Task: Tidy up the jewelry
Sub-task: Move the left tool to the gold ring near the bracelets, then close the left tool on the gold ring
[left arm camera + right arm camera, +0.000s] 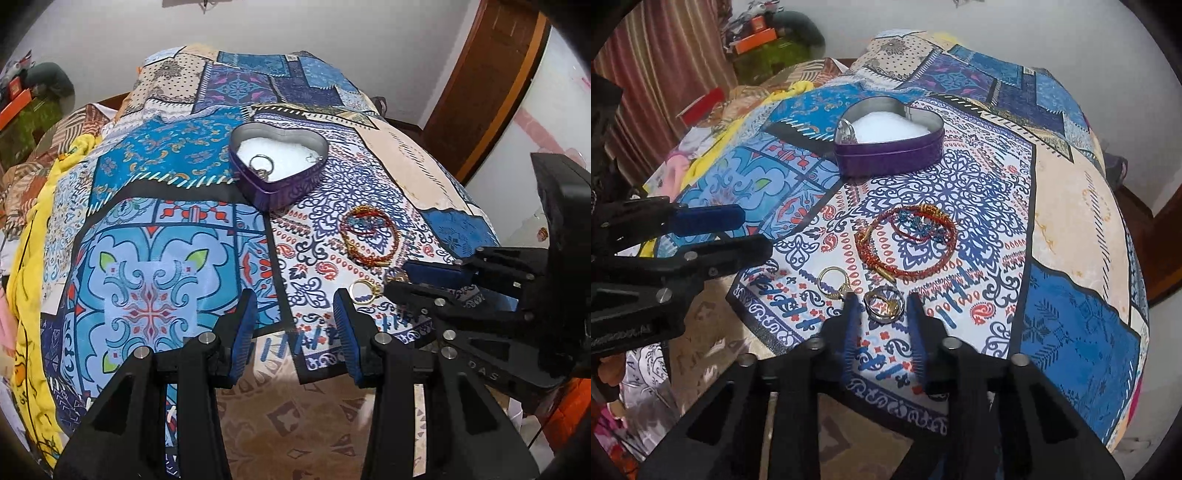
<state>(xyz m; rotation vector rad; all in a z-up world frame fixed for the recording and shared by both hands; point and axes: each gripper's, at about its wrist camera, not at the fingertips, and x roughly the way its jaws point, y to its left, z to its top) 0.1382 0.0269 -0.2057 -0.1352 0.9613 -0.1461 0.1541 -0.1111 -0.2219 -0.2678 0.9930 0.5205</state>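
A purple heart-shaped tin (275, 184) (886, 157) with white padding stands on the patterned bedspread; a ring (260, 162) lies inside it. Nearer lie red and gold bracelets (369, 236) (905, 243) and a loose gold ring (364, 291) (831, 282). My right gripper (882, 308) (397, 276) points down at the cloth with its blue pads against both sides of a silver and gold ring (891, 307). Left of it, my left gripper (295, 317) (753, 230) hovers open over the bedspread, nothing between its fingers.
The bedspread (155, 302) drapes over a raised surface whose near edge drops to a beige patterned cloth (295, 413). A yellow cloth (33, 280) and piled clutter lie at the left. A wooden door (491, 74) stands at the far right.
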